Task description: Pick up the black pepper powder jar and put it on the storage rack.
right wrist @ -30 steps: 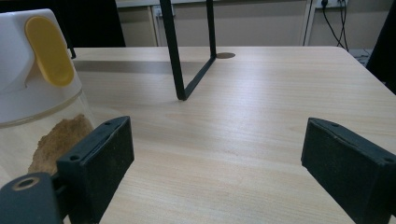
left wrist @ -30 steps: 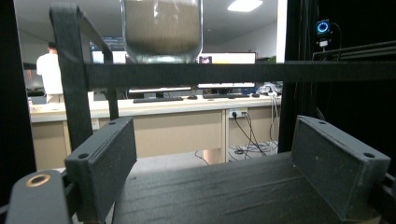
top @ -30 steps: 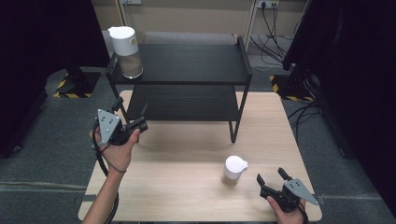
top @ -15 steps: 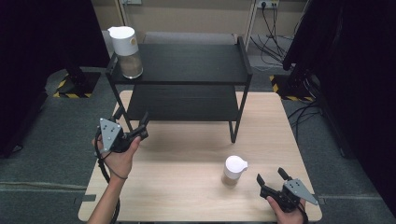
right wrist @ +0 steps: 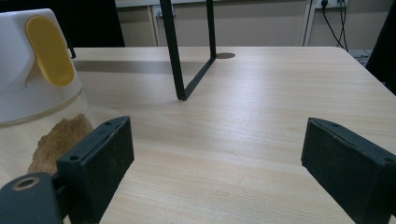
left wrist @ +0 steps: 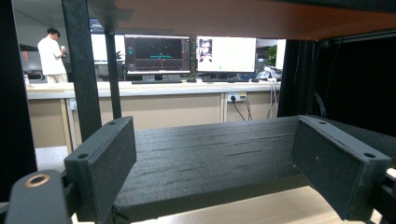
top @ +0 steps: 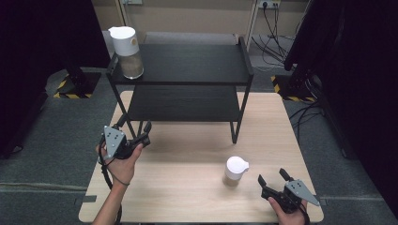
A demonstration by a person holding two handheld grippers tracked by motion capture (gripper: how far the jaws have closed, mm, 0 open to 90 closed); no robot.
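The left hand-held gripper (top: 136,135), jaws apart and empty, had sunk toward the black metal two-tier shelf rack (top: 187,84), likely withdrawing; the right hand-held gripper (top: 272,180) waited, unclenched, near the white-lidded clear jar (top: 234,171).

A white-lidded jar (top: 127,51) stands on the black shelf rack's (top: 187,63) top tier.

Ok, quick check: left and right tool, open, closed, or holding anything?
Left tool: open, nothing held, jaws at the black shelf rack's lower shelf.
Right tool: open, nothing held, beside the white-lidded jar.
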